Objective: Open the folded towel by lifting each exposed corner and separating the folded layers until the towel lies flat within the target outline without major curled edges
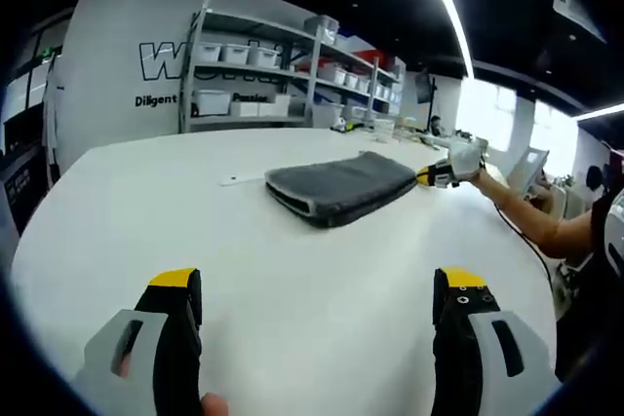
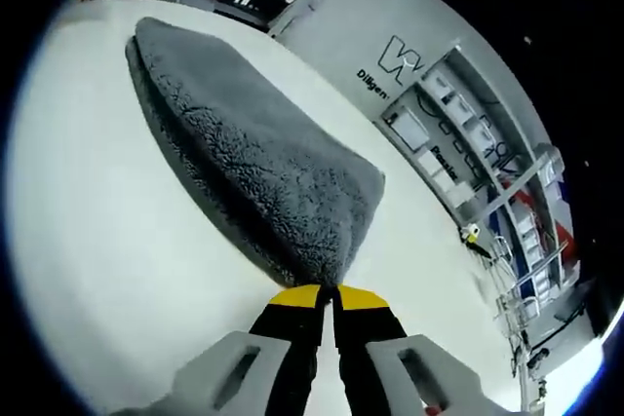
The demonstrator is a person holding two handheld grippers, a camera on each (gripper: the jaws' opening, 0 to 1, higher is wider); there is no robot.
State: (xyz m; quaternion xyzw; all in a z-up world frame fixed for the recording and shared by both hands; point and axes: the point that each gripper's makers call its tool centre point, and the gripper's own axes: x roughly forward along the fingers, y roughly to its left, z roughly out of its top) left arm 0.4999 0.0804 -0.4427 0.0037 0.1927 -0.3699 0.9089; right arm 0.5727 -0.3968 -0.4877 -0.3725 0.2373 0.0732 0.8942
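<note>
Left gripper view
Left hand-held gripper: held low over the white counter; its yellow-tipped jaws are spread wide, with nothing between them.
Towel: a dark grey, fleecy cloth is seen folded into a thick pad, well ahead of the jaws on the counter; stacked layers show along its near edge.
Right hand-held gripper: seen at the towel's far right corner, held by a person's arm.
Shelving: stocked with white bins, set against the back wall.

Right gripper view
Right hand-held gripper: its jaws are pinched together on the near corner of the towel.
Towel surface: a curly grey pile is seen, with a darker fold seam along the left edge; it lies flat on the counter.
</note>
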